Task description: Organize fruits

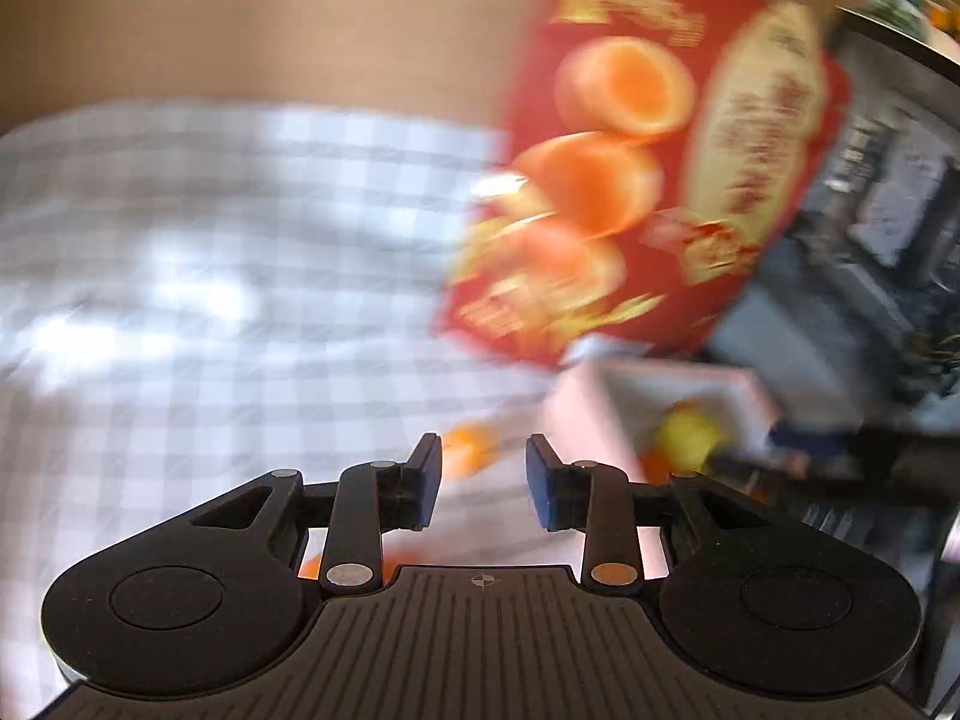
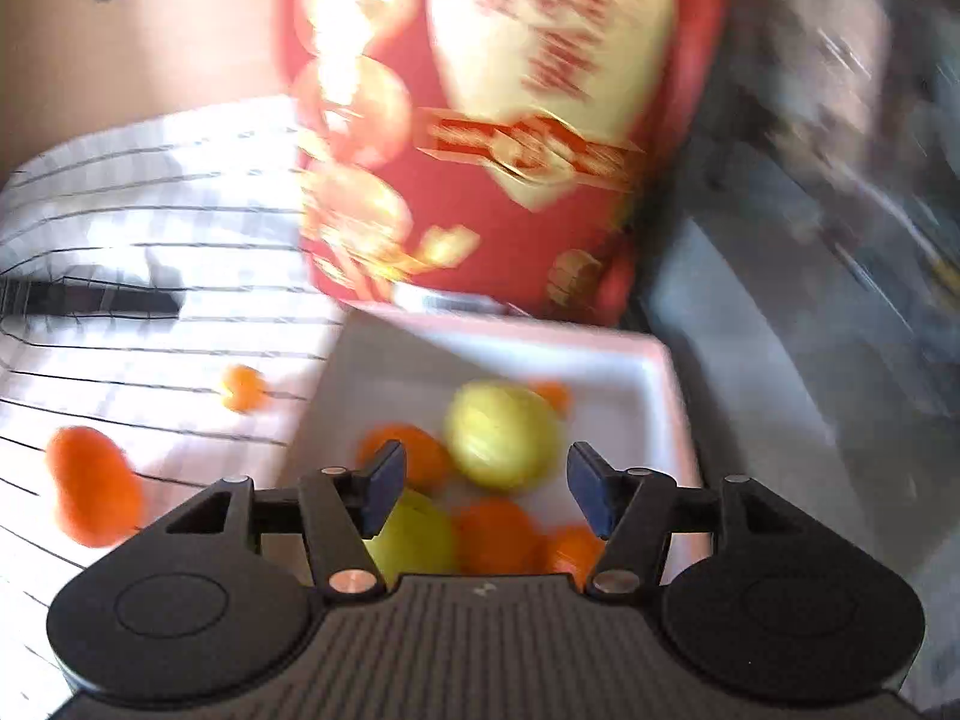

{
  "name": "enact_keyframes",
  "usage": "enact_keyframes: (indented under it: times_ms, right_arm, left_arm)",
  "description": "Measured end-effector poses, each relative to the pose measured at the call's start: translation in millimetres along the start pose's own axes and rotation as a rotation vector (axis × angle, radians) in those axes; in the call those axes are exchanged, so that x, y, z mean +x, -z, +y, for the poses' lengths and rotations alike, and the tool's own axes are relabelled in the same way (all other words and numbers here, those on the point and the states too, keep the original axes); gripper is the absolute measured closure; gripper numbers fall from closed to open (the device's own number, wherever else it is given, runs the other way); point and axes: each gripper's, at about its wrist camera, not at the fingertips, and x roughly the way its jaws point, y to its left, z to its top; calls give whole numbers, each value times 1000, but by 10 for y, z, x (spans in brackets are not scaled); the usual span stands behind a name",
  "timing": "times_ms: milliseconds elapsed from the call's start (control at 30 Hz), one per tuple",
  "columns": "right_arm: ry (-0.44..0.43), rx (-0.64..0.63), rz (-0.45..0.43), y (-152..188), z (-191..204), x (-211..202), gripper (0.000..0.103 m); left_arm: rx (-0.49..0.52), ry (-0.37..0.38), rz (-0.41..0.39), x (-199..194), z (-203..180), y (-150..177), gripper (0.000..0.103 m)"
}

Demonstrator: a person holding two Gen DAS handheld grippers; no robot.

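Observation:
A white tray [image 2: 654, 360] holds two yellow-green fruits [image 2: 501, 435] and several oranges [image 2: 498, 534]. My right gripper [image 2: 485, 489] is open and empty, just above the tray's fruit. Two oranges [image 2: 93, 492] [image 2: 242, 388] lie on the checked cloth left of the tray. My left gripper [image 1: 483, 483] is open and empty over the cloth, with one orange [image 1: 471, 447] just beyond its fingertips. The tray [image 1: 708, 381] shows at its right with a yellow-green fruit [image 1: 687, 438] in it. Both views are motion-blurred.
A tall red box [image 2: 504, 120] printed with oranges stands behind the tray; it also shows in the left wrist view [image 1: 654, 168]. Dark grey clutter [image 2: 810, 240] lies to the right. A black object [image 2: 90, 300] lies on the cloth at left.

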Motion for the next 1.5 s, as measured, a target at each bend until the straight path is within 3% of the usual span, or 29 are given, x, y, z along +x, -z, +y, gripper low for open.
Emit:
enact_keyframes:
  times_ms: [167, 267, 367, 467, 633, 700, 733, 833, 1000, 1033, 1200, 1500]
  right_arm:
    - [-174, 7, 40, -349, 483, 172, 43]
    - [-208, 10, 77, -535, 776, 396, 43]
    - [-192, -9, 148, -602, 1027, 692, 46]
    - [-117, -72, 190, -568, 1261, 929, 48]
    - [-48, -71, 250, -460, 1327, 1208, 50]
    - [-25, -97, 236, -423, 1340, 1206, 54]
    - [-30, -112, 241, -407, 1353, 1208, 61]
    - [-38, -159, 242, -331, 1402, 1135, 77]
    - [-81, -156, 190, -197, 1456, 769, 82]
    - [-96, -148, 175, -174, 1451, 652, 94]
    - [-147, -99, 106, -1, 1313, 96, 95]
    - [-139, -77, 88, 457, 1133, -212, 94]
  left_arm:
    - [-108, -77, 22, -458, 582, 418, 68]
    - [-156, -105, 24, -677, 802, 614, 69]
    - [-195, -84, 24, -809, 955, 752, 69]
    - [-196, -83, 26, -858, 1023, 835, 69]
    - [-192, -70, 47, -876, 1055, 898, 69]
    - [-193, -69, 59, -897, 1076, 933, 69]
    - [-194, -69, 68, -885, 1080, 945, 69]
    - [-188, -63, 90, -840, 1067, 976, 69]
    - [-165, -40, 119, -754, 999, 988, 69]
    - [-163, -35, 122, -733, 985, 981, 69]
    - [-188, -21, 110, -617, 929, 886, 69]
    - [-112, 26, 47, -463, 650, 530, 69]
